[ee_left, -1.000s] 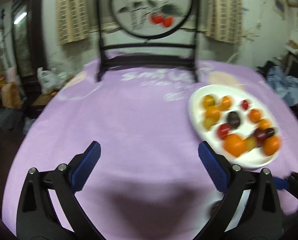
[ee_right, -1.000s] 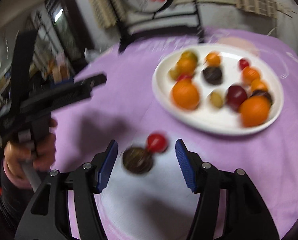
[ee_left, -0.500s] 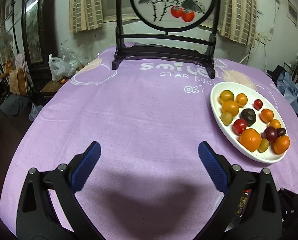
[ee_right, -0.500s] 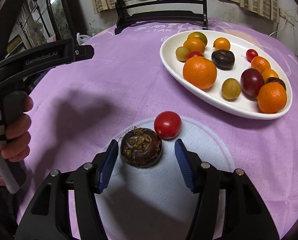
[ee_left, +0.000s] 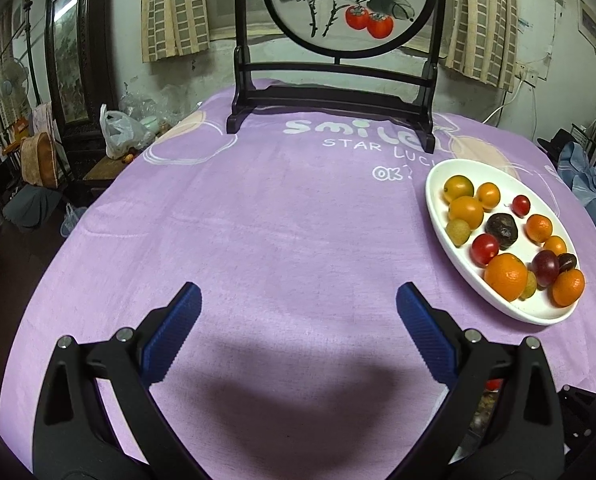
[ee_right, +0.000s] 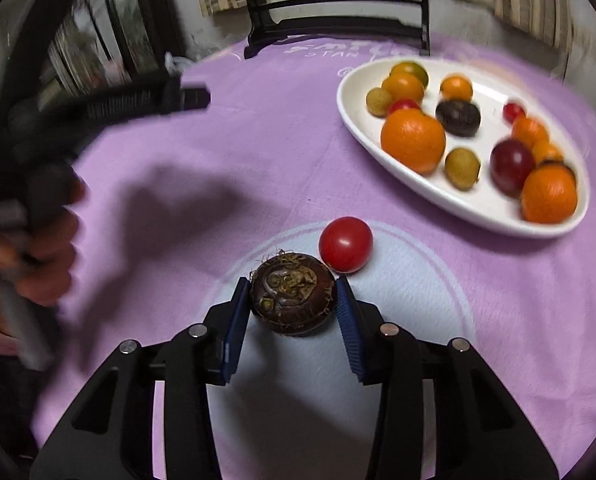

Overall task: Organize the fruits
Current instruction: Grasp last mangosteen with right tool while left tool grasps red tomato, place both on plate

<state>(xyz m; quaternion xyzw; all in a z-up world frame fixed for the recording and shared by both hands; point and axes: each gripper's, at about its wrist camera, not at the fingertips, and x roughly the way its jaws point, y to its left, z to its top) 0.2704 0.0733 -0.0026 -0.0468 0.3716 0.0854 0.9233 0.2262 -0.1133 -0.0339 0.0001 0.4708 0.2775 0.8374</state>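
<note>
**Right claw closed on the chestnut**

Half a second before, my right gripper (ee_right: 292,304) had stood spread around the dark chestnut (ee_right: 292,298); now its blue pads (ee_right: 236,316) pressed the chestnut from both sides, pinching it where it sat on the pale circle printed in the cloth (ee_right: 178,160). The cherry tomato (ee_right: 345,244) lay just beside it, touching or nearly so at the far right. I judged the grasp made and the lift toward the plate (ee_right: 450,196) next; the tomato could get nudged on the way up.

My left gripper (ee_left: 298,320) stayed spread wide and empty, hovering over bare purple cloth, with the plate of oranges, tomatoes and plums to its right.

The table wore a purple printed cloth. A dark framed persimmon screen (ee_left: 346,4) stood at its far edge, before checked curtains and a cluttered room.
</note>
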